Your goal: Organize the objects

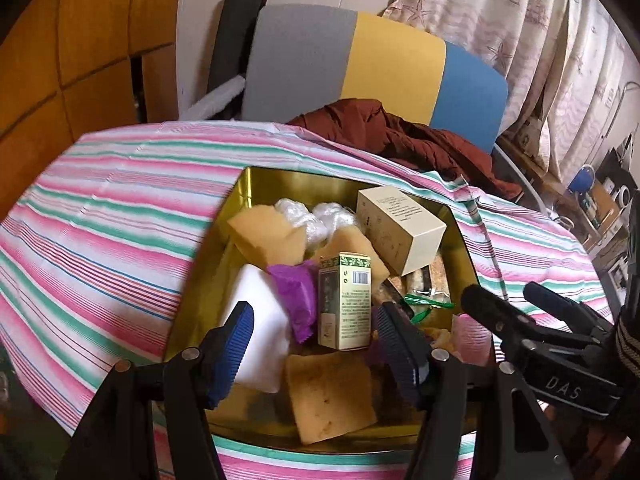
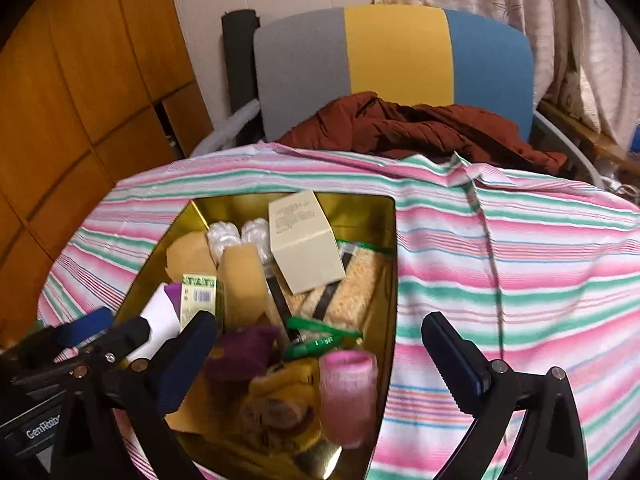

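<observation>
A gold tin (image 1: 280,178) (image 2: 360,204) sits on the striped cloth, full of objects: a cream box (image 1: 400,228) (image 2: 304,240), a green-patterned box (image 1: 346,300) (image 2: 198,296), tan sponges (image 1: 328,392) (image 2: 242,284), a white block (image 1: 260,320), a purple wrapper (image 1: 296,296) and a pink roller (image 2: 348,392) (image 1: 474,340). My left gripper (image 1: 316,352) is open and empty above the tin's near side, around the green-patterned box's foot. My right gripper (image 2: 320,360) is open and empty above the tin's right side, over the pink roller. It also shows in the left wrist view (image 1: 516,312).
The pink, green and white striped cloth (image 1: 120,208) (image 2: 520,260) covers the table. Behind it stands a grey, yellow and blue chair (image 1: 392,64) (image 2: 396,56) with a rust-brown garment (image 1: 420,140) (image 2: 420,124) on its seat. A wooden cabinet (image 1: 80,40) stands at the left.
</observation>
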Demonstrator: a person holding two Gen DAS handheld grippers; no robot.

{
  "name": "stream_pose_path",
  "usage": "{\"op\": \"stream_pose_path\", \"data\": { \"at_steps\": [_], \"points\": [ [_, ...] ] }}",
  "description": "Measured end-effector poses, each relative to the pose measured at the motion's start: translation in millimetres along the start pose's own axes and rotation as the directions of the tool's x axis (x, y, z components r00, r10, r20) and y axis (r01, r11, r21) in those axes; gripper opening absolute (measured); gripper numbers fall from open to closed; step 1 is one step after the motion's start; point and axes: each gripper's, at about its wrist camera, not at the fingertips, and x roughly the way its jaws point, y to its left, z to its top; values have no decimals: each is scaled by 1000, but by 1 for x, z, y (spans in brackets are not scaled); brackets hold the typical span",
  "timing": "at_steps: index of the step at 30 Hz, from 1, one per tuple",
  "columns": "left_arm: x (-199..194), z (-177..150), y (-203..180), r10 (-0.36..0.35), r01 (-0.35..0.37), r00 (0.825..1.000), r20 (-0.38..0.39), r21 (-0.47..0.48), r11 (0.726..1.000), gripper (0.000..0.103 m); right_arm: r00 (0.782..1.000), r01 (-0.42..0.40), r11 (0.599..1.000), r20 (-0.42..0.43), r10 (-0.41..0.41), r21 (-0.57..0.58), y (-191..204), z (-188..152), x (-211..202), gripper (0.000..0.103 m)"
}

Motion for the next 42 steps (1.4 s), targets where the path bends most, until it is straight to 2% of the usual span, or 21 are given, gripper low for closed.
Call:
{"op": "stream_pose_path", "data": {
  "at_steps": [8,17,29,34,42],
  "points": [
    [-8,-2,-2,48,-48,999,4,44,998,65,997,51,999,-53,-50,8,6,-8,-1,103],
    [-7,-1,3,82,-82,997,-2,40,996,65,996,68,997,-61,-67,20,4,-9,0,103],
    [-6,2,7,199,-199,980,10,33,979,64,991,118,993,-62,-117,17,2,-9,-1,103],
    [-6,2,6,208,-208,978,14,36,977,64,984,135,991,-124,-131,20,0,-9,7,103],
    [-5,3,8,182,-182,983,-8,24,983,64,985,143,990,-102,-142,3,2,-10,4,103]
  ]
}}
